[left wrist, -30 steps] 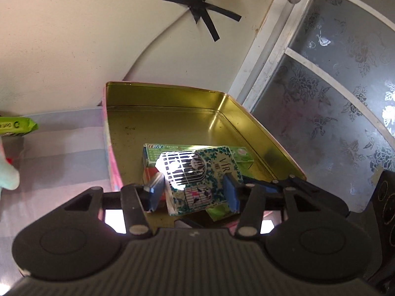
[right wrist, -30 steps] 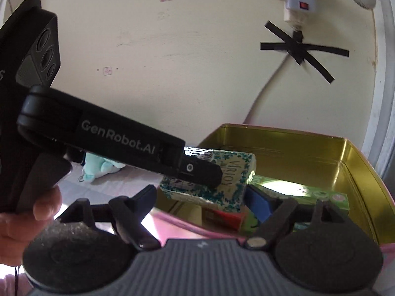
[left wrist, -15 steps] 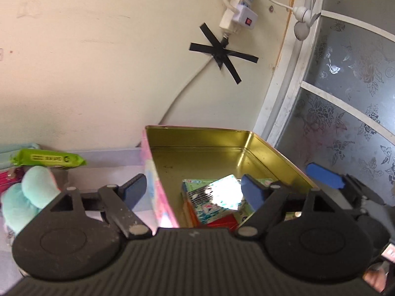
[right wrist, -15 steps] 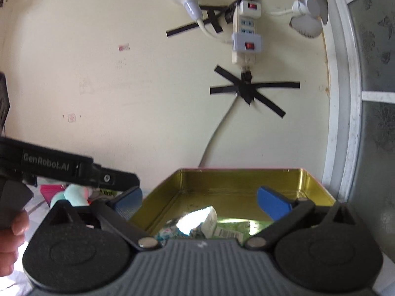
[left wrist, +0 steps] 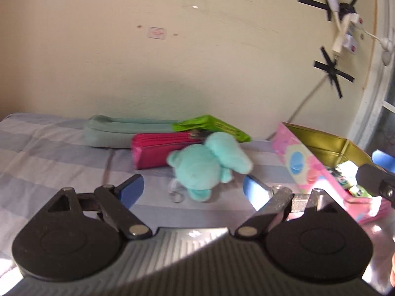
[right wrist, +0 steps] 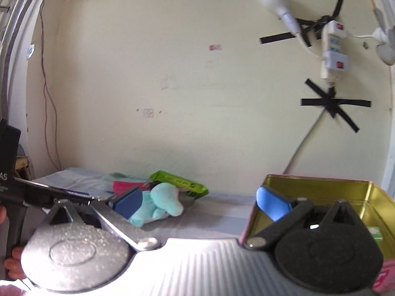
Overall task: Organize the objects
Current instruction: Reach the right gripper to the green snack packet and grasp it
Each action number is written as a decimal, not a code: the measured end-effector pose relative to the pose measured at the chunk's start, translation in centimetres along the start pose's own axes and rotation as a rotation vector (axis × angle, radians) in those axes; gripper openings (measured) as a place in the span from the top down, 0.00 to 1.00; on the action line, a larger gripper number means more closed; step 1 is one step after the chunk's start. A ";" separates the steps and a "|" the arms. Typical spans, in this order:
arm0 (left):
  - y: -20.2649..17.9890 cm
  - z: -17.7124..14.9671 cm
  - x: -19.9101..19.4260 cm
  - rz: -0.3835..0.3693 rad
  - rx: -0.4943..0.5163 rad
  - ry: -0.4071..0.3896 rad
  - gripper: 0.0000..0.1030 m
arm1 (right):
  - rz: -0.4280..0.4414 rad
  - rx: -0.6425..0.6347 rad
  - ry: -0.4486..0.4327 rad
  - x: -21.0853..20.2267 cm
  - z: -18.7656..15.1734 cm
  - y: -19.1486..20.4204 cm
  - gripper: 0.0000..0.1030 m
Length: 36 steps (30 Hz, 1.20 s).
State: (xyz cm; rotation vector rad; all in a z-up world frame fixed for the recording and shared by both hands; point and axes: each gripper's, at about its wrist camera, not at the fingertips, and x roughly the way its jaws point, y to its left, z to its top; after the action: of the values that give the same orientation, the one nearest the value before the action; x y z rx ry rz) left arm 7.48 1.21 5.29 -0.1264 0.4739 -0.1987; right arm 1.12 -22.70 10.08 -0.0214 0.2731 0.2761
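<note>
Striped bed point(left wrist: 49, 153) lies bare at lower left before the left tool point(left wrist: 192, 190), spread wide and empty. Centre-frame, a plush toy point(left wrist: 209, 165) sits between pouches point(left wrist: 158, 153) and tin point(left wrist: 308, 157). The right tool point(right wrist: 200, 202) gapes empty beside the tin's rim.

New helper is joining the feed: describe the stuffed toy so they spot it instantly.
On the striped bedsheet, left of the pink tin, lies the plush toy, in front of a magenta pouch and a green packet. It is the only fuzzy, mint-green thing there.
</note>
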 end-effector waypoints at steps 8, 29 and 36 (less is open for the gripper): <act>7.4 -0.9 3.1 0.040 -0.285 0.116 0.14 | 0.060 0.108 0.231 11.4 1.8 2.8 0.56; 8.1 -0.9 2.3 -0.025 -0.369 0.148 0.13 | -0.069 -0.217 0.340 24.7 3.7 6.5 0.77; 7.4 -1.0 2.2 -0.047 -0.331 0.142 0.13 | -0.066 -0.085 0.250 16.2 2.7 3.5 0.79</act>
State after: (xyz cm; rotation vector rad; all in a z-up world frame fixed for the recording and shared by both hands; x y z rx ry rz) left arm 10.16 7.90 2.24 -0.4500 0.6435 -0.1745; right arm 15.89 -14.89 8.36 -0.1490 0.5081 0.2188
